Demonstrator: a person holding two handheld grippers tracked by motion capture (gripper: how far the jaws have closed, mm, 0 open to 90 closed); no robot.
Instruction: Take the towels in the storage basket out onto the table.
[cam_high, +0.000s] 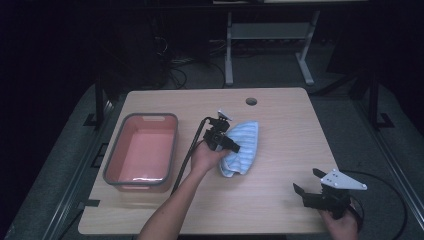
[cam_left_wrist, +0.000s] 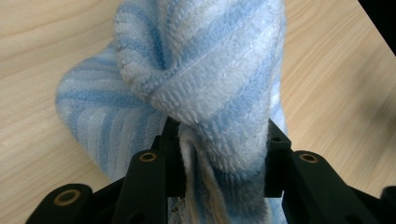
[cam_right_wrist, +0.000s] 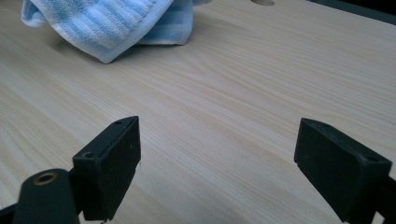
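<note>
Your left gripper (cam_high: 231, 145) pinches a bunched fold of the blue striped towel (cam_high: 243, 146) at the frame's centre on the table (cam_high: 280, 210); so little cloth sits between the jaws that it could slip free if you lift. The pink tub (cam_high: 142, 151) at centre left is near but not in the way, and your right gripper (cam_high: 306, 181), lower right, idles with its 2 jaws wide apart.

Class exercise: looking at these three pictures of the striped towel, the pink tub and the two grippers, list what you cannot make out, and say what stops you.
- Left gripper pads, left gripper view: the blue striped towel bunches between the jaws and covers them.
- Towel's far edge, right gripper view: cut off by the top edge.
- Pink tub near inside wall, high view: hidden by its own rim.
- Right gripper jaw tips, high view: too small and dark.
</note>
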